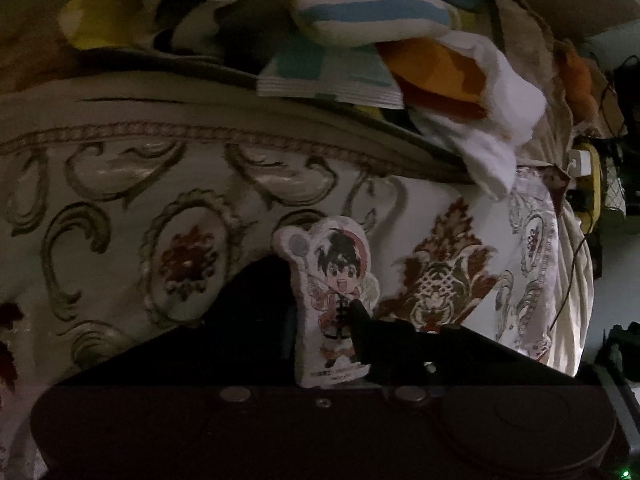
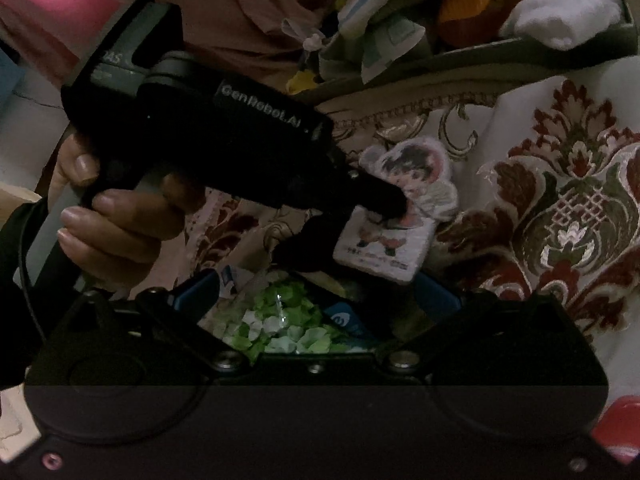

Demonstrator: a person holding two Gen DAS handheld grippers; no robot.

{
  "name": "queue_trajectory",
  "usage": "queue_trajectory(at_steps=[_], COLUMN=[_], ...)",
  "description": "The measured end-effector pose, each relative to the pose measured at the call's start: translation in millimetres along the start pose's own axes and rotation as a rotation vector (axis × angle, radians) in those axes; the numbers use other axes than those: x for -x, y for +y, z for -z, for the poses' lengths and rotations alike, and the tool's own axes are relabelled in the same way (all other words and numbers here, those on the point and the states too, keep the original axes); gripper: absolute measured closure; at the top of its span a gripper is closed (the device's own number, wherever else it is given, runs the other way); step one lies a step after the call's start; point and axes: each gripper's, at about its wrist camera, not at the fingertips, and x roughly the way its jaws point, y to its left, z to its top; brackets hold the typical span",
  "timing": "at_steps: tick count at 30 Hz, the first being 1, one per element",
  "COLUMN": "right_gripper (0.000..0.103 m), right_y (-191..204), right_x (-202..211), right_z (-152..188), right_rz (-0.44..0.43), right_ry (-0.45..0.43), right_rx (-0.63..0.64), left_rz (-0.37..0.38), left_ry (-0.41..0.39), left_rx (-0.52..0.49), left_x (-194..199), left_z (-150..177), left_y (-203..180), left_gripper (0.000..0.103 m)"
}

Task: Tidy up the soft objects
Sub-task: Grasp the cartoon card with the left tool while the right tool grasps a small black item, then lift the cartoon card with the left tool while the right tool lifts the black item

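Item: cartoon-character plush [image 1: 332,300], pinched in our left gripper [image 1: 320,320]; right gripper [image 2: 316,300] spread, nothing clamped. Step: pickup. Next, likely: carry ahead to plush pile [image 1: 360,12].

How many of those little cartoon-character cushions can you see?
1: the cartoon-character cushion is pinched in the left gripper above the patterned bedspread. More could be buried in the pile of soft things.
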Motion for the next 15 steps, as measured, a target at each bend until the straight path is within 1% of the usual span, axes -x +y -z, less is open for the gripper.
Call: queue_trajectory(at_steps=[7, 10, 13, 15], right_gripper=[0.0, 0.0, 0.0, 0.0], right_y=[-2, -1, -3, -6], right_x=[2, 4, 3, 4], right_z=[2, 3, 2, 1], right_rz=[0.007, 0.012, 0.019, 0.024], right_ry=[0.007, 0.005, 0.001, -0.002], right_rx=[0.002, 0.007, -0.003, -0.011], left_rz=[0.027, 0.032, 0.039, 0.043], left_ry=[0.0, -0.001, -0.012, -0.02], left_rx=[0.006, 0.01, -0.011, -0.031], left_x=[-12, -17, -21, -28], left_z=[-8, -9, -8, -7], left_y=[-9, -10, -13, -22], left_gripper=[0.067, 0.067, 0.068, 0.069])
